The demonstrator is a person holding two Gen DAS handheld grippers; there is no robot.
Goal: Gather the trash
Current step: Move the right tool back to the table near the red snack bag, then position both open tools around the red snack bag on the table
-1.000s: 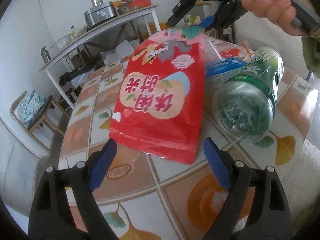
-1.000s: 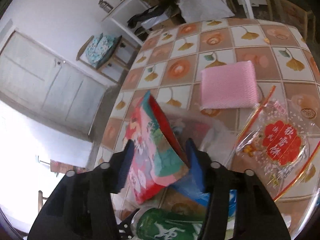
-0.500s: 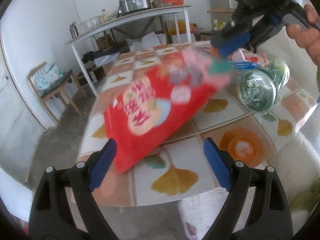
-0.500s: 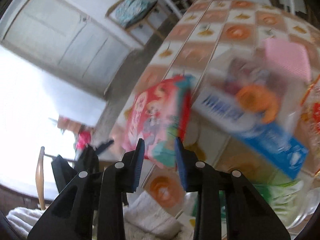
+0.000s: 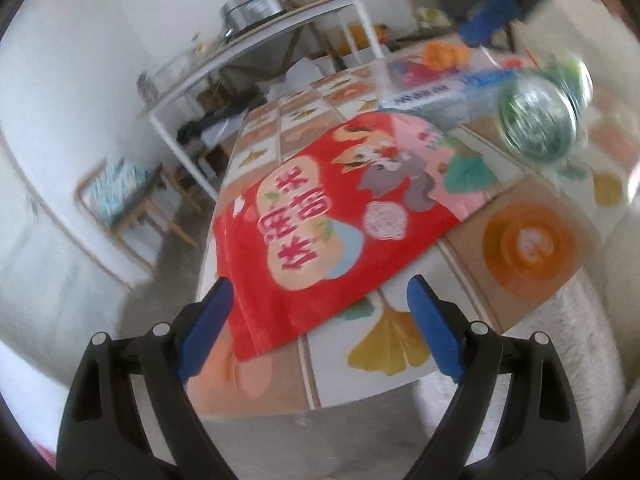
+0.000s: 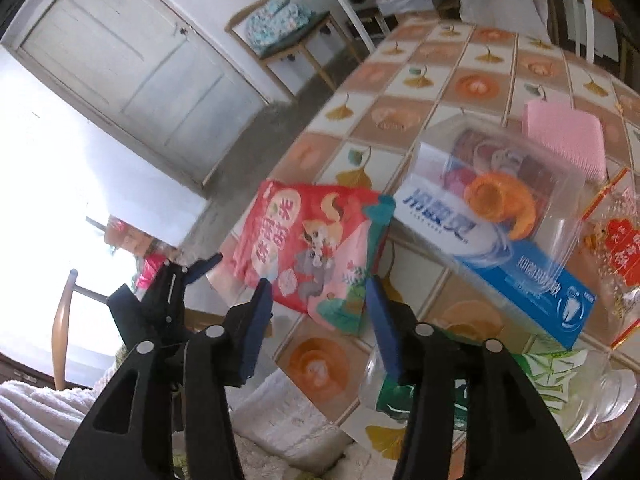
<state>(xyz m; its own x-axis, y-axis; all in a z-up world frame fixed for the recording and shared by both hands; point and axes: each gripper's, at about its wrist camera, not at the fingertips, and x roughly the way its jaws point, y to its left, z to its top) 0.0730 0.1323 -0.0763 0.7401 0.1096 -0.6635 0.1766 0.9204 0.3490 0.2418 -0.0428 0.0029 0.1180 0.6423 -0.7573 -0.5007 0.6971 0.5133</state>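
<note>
A red snack bag point(image 5: 320, 216) lies flat on the tiled table point(image 5: 528, 240), its near corner over the table's edge. My left gripper point(image 5: 316, 296) is open, and the bag's near end sits low between its fingers, untouched. In the right wrist view the bag's point(image 6: 304, 248) pink-and-green end lies between the jaws of my right gripper point(image 6: 318, 292), which are opening and no longer press on it. The left gripper point(image 6: 204, 266) shows beyond the bag's far corner. A green plastic bottle point(image 5: 540, 116) lies on its side to the right.
A blue-and-white toothpaste box point(image 6: 492, 256), a clear plastic tub point(image 6: 500, 176), a pink pad point(image 6: 564, 140) and a clear wrapper with a red label point(image 6: 620, 248) lie behind the bag. A white towel point(image 6: 280, 420) sits below the table's edge. A cushioned chair point(image 6: 280, 20) stands by the wall.
The bag stood propped up and now lies flat near the table's edge. The right gripper closed on its top end, swung it over, then opened. The left gripper drew back toward the edge.
</note>
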